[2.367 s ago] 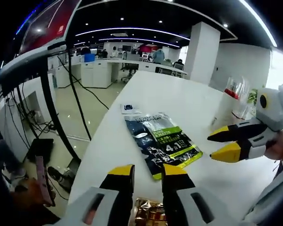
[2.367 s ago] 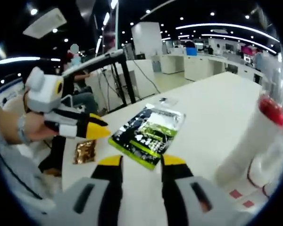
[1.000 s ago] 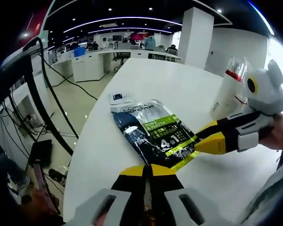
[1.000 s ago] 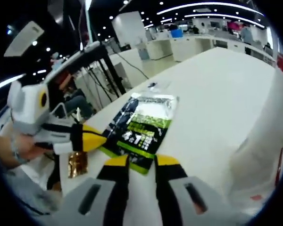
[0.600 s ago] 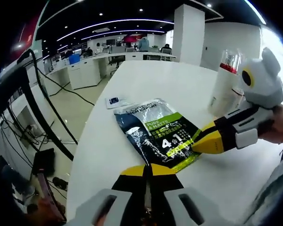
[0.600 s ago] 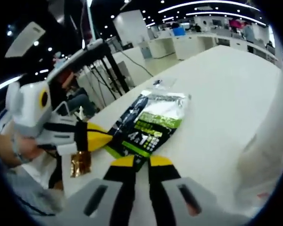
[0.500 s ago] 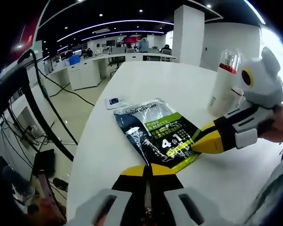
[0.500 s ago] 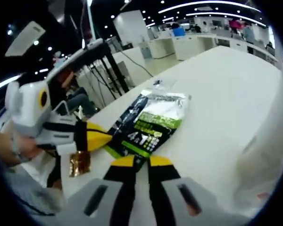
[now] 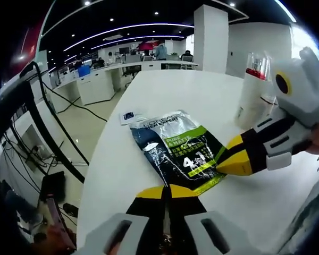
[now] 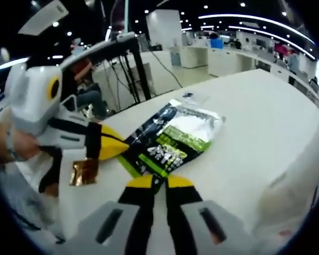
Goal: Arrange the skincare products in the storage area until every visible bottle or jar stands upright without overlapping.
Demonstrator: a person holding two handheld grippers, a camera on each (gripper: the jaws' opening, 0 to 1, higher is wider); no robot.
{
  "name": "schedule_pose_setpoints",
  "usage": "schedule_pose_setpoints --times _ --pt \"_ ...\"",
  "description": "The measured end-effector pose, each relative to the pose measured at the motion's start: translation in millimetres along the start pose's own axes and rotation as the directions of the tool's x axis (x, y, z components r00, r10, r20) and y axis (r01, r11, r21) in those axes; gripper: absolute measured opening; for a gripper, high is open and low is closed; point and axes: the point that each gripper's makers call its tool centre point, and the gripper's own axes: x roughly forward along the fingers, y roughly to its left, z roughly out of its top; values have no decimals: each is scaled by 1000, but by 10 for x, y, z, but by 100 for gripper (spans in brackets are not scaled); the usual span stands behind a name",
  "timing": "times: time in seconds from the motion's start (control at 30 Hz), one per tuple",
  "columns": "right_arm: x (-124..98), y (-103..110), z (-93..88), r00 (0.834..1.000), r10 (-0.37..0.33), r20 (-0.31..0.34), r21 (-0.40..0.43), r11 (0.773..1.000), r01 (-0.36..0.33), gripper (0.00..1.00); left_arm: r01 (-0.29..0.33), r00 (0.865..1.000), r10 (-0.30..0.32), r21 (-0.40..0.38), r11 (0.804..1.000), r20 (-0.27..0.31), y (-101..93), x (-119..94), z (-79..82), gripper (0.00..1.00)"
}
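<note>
Near the desk's left edge, a dark blue and green foil skincare sachet (image 9: 177,150) is seen lying flat on the white desk (image 9: 175,90). Its corner is pinched by the right claw (image 10: 158,183), jaws closed on it. The left claw (image 9: 166,192) is closed too; whether anything is held cannot be told. Open desk stretches beyond. A white red-capped bottle (image 9: 251,95) is partly blurred; a small gold packet (image 10: 83,172) lies at the rim.

One green-black sachet (image 9: 178,151); one gold packet (image 10: 84,172); one red-capped bottle (image 9: 253,90); two grippers (image 9: 167,192) (image 10: 154,182).
</note>
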Motion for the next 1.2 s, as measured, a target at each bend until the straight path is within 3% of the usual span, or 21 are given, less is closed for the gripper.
schedule_pose_setpoints --times 0.13,0.2,0.27,0.33,0.4,0.53,0.73,0.87,0.9,1.2 --pt "3 14 0 1000 -18 -14 -78 997 17 6 2 1000 -2 -13 1000 1 2 1 1 1" --pt "-4 22 -8 999 -22 -31 -104 994 18 5 49 998 -53 -91 995 -42 -34 -4 -9 1" --pt "-19 -5 -10 998 -44 -33 -137 990 39 4 66 994 -75 -109 992 -75 -43 -22 -21 1" --pt "-57 8 30 998 -60 -14 -208 977 56 3 78 992 -85 -77 994 -91 -61 -22 -4 1" --pt "-92 20 69 998 -61 2 -208 976 60 2 71 993 -76 -62 996 -87 -87 -60 20 0" --pt "-167 -55 132 996 -87 28 -198 976 91 2 93 996 -93 -89 992 12 -122 -154 241 0" --pt "-325 -88 209 992 -102 75 -163 980 113 2 119 993 -118 -63 991 22 -188 -209 336 1" --pt "-519 -134 306 982 -94 164 -31 994 101 2 136 990 -134 -48 990 36 -240 -225 381 1" --pt "-560 -155 319 979 -98 178 -11 995 101 2 172 985 -169 -74 982 46 -301 -238 407 1" --pt "-770 -236 323 965 -132 226 -30 989 142 3 240 967 -230 -86 967 104 -439 -284 650 0"
